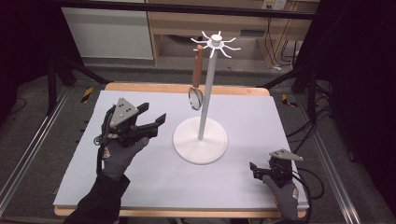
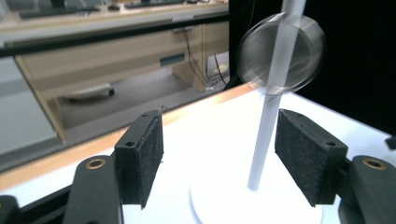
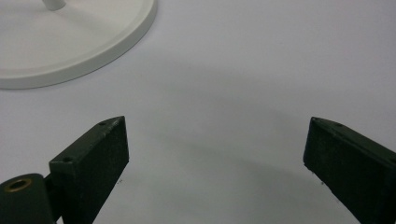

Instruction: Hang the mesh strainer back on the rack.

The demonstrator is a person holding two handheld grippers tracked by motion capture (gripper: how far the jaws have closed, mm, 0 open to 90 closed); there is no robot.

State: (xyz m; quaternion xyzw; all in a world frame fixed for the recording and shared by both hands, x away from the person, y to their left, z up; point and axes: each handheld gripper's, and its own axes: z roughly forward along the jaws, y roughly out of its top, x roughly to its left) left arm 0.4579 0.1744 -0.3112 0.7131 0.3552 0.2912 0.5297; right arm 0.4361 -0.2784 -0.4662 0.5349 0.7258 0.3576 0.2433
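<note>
Currently the wooden-handled utensil (image 1: 198, 77) hangs from a hook of the white rack (image 1: 205, 84), its round head level with the pole's middle and just beside it. In the left gripper view the head (image 2: 280, 51) is smeared by blur, so we judge it to be swinging. The left gripper (image 1: 154, 119) hovers to the left of the pole, jaws wide apart with nothing between them. The right gripper (image 1: 256, 169) rests low on the white table cover (image 1: 261, 116) near the front edge, jaws likewise spread and empty.

Risks as we see them: a swinging utensil could work off its hook and drop. Our open left jaws sit near the pole; a careless sideways move could clip it and rock the rack's base (image 3: 70, 42).
</note>
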